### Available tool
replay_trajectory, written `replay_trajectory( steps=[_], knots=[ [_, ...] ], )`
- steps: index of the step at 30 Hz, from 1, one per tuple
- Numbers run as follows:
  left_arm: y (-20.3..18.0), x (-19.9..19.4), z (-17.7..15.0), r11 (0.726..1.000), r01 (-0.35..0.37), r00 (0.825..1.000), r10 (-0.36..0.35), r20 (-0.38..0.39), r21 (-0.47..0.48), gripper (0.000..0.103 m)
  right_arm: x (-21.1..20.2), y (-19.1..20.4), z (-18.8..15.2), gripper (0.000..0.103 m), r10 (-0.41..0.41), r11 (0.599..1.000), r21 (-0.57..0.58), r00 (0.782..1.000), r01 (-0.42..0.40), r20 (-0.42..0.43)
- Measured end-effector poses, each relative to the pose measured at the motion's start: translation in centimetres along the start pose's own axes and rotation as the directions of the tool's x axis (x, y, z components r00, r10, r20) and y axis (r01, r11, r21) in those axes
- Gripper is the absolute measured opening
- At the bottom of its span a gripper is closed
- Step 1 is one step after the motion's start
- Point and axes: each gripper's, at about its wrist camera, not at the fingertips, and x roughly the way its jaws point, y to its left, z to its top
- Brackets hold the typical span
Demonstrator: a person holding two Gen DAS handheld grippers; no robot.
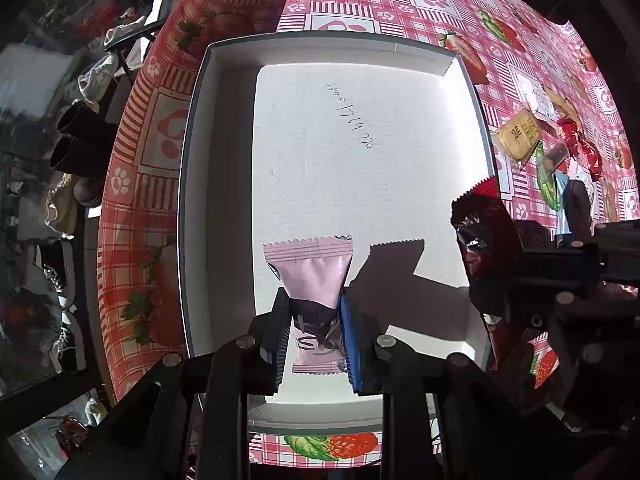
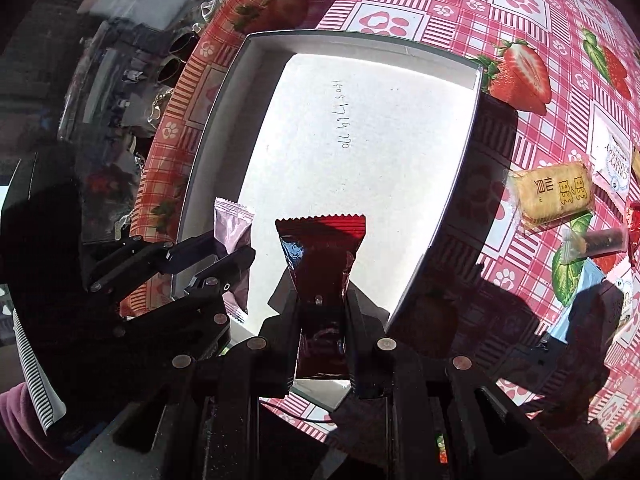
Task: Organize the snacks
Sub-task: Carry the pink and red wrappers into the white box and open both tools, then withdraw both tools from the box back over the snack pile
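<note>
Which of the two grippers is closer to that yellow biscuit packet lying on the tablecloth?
Right. The right gripper hovers over the box's side toward the yellow biscuit packet; the left gripper is farther across.

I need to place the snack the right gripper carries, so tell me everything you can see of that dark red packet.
The dark red glossy foil snack packet is a flat pillow pouch with a zigzag-cut, ribbed seal along its top edge; its print is unreadable. It stands upright, pinched around its lower half by the right gripper, which is shut on it, so the body narrows toward the grip. It hangs above the near end of the shallow white cardboard box, apparently not resting on the box floor. Only the gripper appears to touch it.
</note>
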Motion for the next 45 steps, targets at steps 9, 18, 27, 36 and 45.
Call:
replay_trajectory(
  steps=[9,18,27,36,45],
  knots=[
    [-1.3,-0.7,0.0,1.000,-0.010,0.999,0.010,0.032,0.016,0.079,-0.5,-2.1,-0.6,0.085,-0.055,0.997,0.063,0.998,0.054,0.005],
    [-4.6,-1.2,0.6,0.996,0.006,1.000,-0.008,0.022,0.087,0.079,-1.9,-8.1,-2.2,0.103,-0.115,0.966,0.233,0.993,0.111,0.001],
    [-8.5,-1.8,1.4,0.988,0.011,0.999,-0.015,0.029,0.152,0.079,-3.0,-11.5,-4.3,0.103,-0.109,0.941,0.322,0.994,0.101,0.009],
    [-11.0,-2.2,1.6,0.979,0.014,0.999,-0.020,0.027,0.202,0.079,-3.6,-13.9,-6.2,0.103,-0.105,0.924,0.373,0.994,0.090,0.019],
    [-14.2,-3.5,2.5,0.968,0.068,0.997,-0.074,0.014,0.240,0.079,-4.5,-16.8,-8.0,0.103,-0.101,0.903,0.423,0.994,0.077,0.036]
  ],
)
